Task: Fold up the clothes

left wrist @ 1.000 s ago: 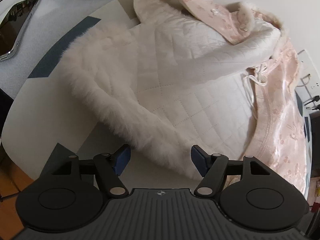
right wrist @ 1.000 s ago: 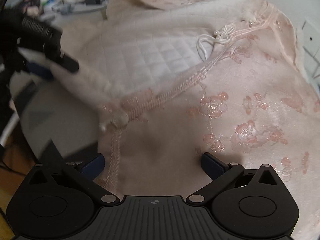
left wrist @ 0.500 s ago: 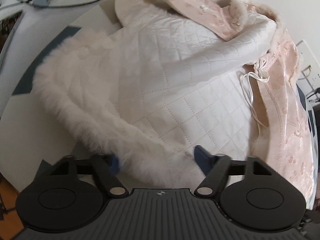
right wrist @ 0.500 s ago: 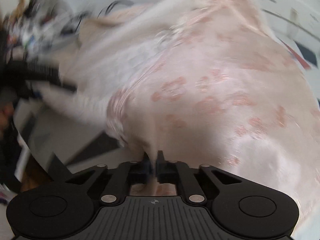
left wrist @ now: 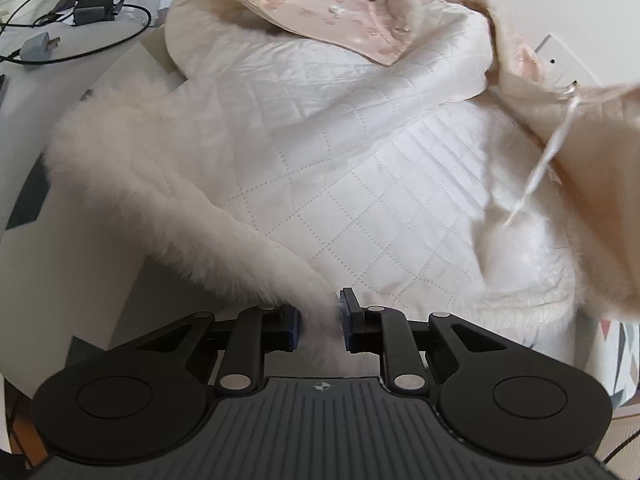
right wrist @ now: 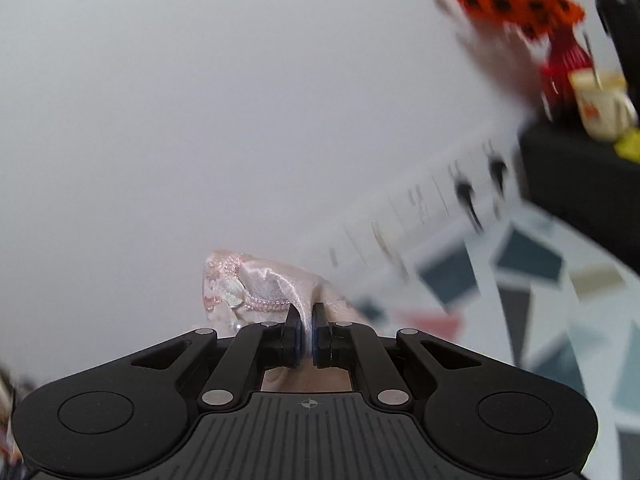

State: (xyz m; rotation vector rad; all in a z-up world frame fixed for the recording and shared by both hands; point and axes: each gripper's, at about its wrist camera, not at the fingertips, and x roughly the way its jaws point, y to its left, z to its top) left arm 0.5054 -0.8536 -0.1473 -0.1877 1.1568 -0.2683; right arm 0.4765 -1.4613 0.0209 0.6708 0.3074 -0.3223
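Pink coat [left wrist: 360, 168] spread lining-up on the desk [left wrist: 92, 264], long axis running away from the left claw [left wrist: 320, 322]. Left claw closing on its fur trim [left wrist: 224, 248]. Right claw [right wrist: 306, 334] clamped on a lifted satin edge [right wrist: 272, 284].

The left gripper [left wrist: 321, 319], wide open a second ago, is closing its jaws with the fur trim [left wrist: 224, 248] now between them. The right gripper [right wrist: 306, 328] has clamped shut on the pink satin edge [right wrist: 276, 284] and swung it up off the table, so the wall [right wrist: 200, 100] now fills the space ahead of it.
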